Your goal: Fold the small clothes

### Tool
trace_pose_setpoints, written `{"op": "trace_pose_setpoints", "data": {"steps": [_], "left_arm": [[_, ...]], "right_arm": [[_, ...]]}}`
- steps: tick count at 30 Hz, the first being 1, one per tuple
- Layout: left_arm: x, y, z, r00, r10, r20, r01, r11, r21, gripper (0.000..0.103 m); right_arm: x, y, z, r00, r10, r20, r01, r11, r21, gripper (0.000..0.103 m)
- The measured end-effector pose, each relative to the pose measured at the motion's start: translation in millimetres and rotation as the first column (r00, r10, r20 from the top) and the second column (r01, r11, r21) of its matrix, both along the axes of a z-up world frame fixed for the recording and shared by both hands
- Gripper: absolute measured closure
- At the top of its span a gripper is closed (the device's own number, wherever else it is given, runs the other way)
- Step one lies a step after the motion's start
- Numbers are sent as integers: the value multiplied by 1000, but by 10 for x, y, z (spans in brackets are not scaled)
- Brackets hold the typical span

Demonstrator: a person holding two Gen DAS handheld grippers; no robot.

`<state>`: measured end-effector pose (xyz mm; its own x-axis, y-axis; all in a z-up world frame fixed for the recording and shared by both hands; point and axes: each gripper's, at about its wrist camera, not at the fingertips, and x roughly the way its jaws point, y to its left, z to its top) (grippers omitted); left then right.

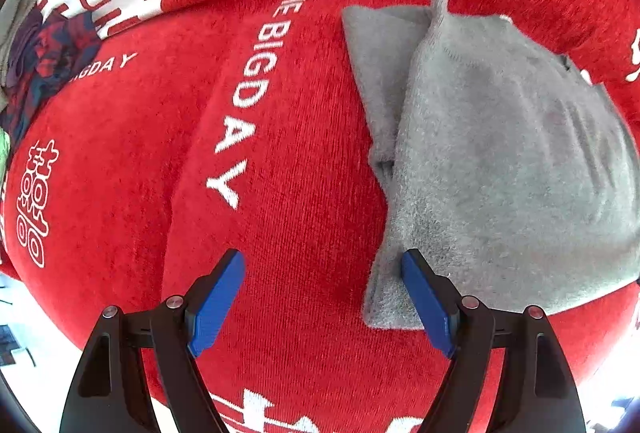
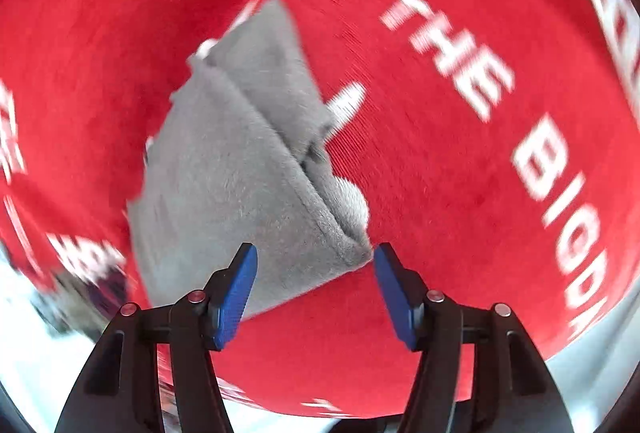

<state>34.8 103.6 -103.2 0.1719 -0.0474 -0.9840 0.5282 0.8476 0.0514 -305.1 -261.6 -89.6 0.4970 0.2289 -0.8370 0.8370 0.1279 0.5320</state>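
Bright, even light fills both views, with blown-out white glare at the lower corners. The left wrist view is sharp; the right wrist view is smeared by motion blur, its white lettering streaked. Fisheye distortion bends edges, and corners fall black.

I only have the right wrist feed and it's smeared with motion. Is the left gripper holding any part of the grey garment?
Observer: No. The left gripper is open, and only its right finger overlaps the edge of the grey garment.
Operator: Anything else on the red cloth?
Observer: Yes, a dark red-and-blue patterned piece lies at the far left of the red cloth.
Operator: Is the print readable there?
Observer: Yes, it reads THE BIGDAY.
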Motion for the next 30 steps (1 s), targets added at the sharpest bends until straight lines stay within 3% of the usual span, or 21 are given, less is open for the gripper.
{"op": "trace_pose_setpoints", "data": {"steps": [1, 2, 5, 8, 9, 11, 13, 17, 19, 21, 22, 25, 30], "left_arm": [[-13, 0, -42, 1000, -9, 6, 9, 1000, 5, 21], [-38, 30, -42, 1000, -13, 9, 13, 1000, 0, 21], [-52, 107, -7, 1000, -20, -2, 20, 1000, -20, 21], [-15, 183, 60, 1000, -15, -16, 15, 999, -29, 21], [-11, 200, 93, 1000, -11, -14, 11, 1000, -28, 21], [-12, 228, 164, 1000, -7, -3, 6, 999, -40, 21], [11, 259, 206, 1000, 4, -12, -4, 998, -67, 21], [60, 304, 228, 999, 31, -44, -36, 994, -105, 21], [103, 342, 238, 997, 50, -51, -56, 990, -128, 21], [139, 385, 249, 997, 63, -48, -69, 987, -143, 11], [158, 416, 254, 997, 73, -38, -78, 987, -144, 0], [224, 499, 244, 994, 102, -42, -108, 982, -157, 0], [338, 640, 209, 990, 138, -24, -140, 977, -163, 0]], "right_arm": [[52, 4, -39, 999, 8, -41, -9, 1000, -16, 81], [50, -1, -45, 996, 37, -81, -41, 998, -45, 88], [73, -15, 36, 984, 97, -148, -116, 985, -126, 88], [81, -32, 233, 951, 73, -301, -141, 967, -210, 87], [94, -30, 319, 951, 60, -303, -136, 962, -236, 81], [212, 27, 472, 972, 79, -222, -137, 957, -257, 81], [536, 167, 590, 971, 177, -161, -216, 937, -274, 81], [1534, 608, 613, 910, 414, -20, -402, 872, -281, 81], [2007, 800, 526, 883, 468, 35, -443, 856, -268, 81], [2493, 992, 428, 854, 512, 88, -479, 841, -251, 81], [2710, 1100, 382, 844, 526, 101, -491, 835, -248, 81], [3154, 1326, 299, 825, 550, 132, -509, 824, -248, 81], [3676, 1580, 156, 801, 595, 73, -550, 777, -305, 81]]}}
